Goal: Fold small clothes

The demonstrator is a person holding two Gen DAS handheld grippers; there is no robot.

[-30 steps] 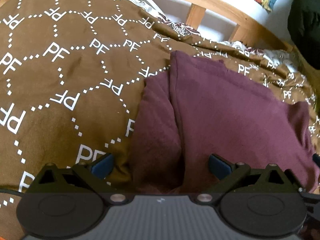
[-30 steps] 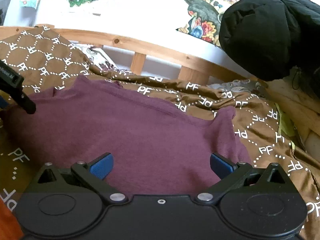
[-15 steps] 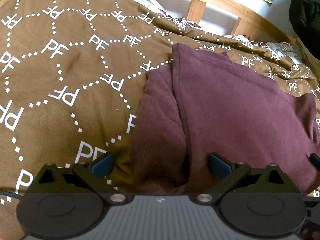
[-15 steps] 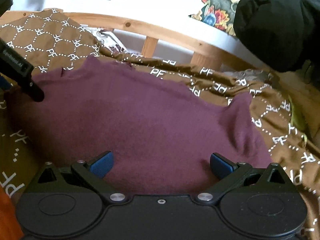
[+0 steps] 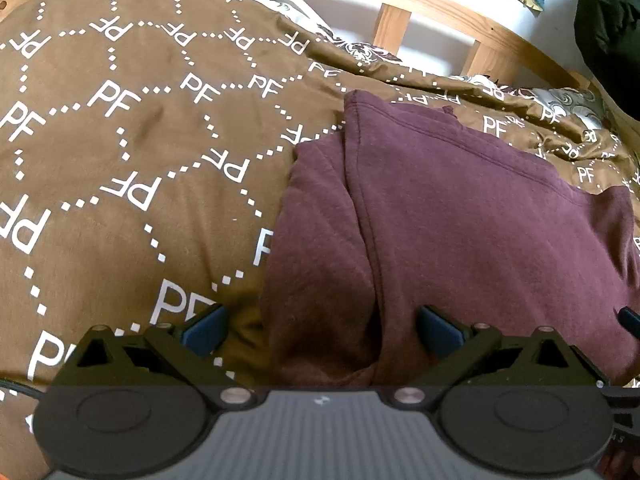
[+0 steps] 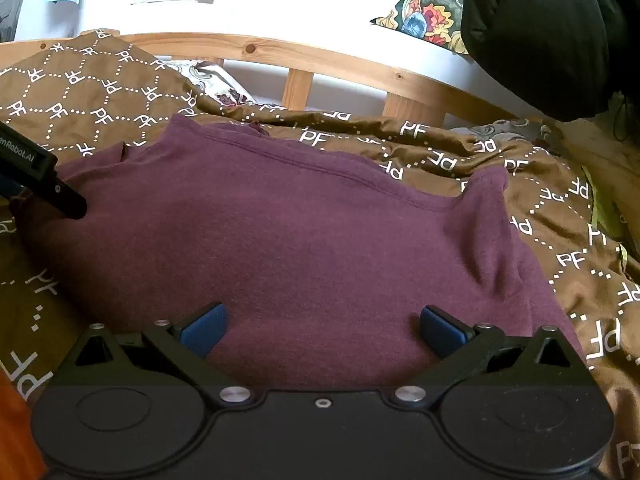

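Note:
A maroon shirt (image 6: 304, 240) lies spread on a brown bedspread, its hem toward the headboard. In the left wrist view the maroon shirt (image 5: 480, 220) shows a sleeve folded in along its left side. My left gripper (image 5: 320, 328) is open, low over the near left edge of the shirt, its blue pads either side of the fold. My right gripper (image 6: 322, 328) is open above the near middle of the shirt, with nothing between its fingers. The left gripper's finger (image 6: 60, 196) shows at the left edge of the right wrist view, resting by the shirt's left side.
The brown bedspread (image 5: 120, 160) with white "PF" print covers the bed. A wooden headboard rail (image 6: 340, 64) runs behind it, before a white wall with pictures. A black jacket (image 6: 560, 36) hangs at the right. Patterned bedding (image 5: 572, 100) peeks out by the rail.
Both grippers have dropped and tilted down toward the shirt, so it sits higher and larger in both views. Both stay open. The shirt itself has not moved.

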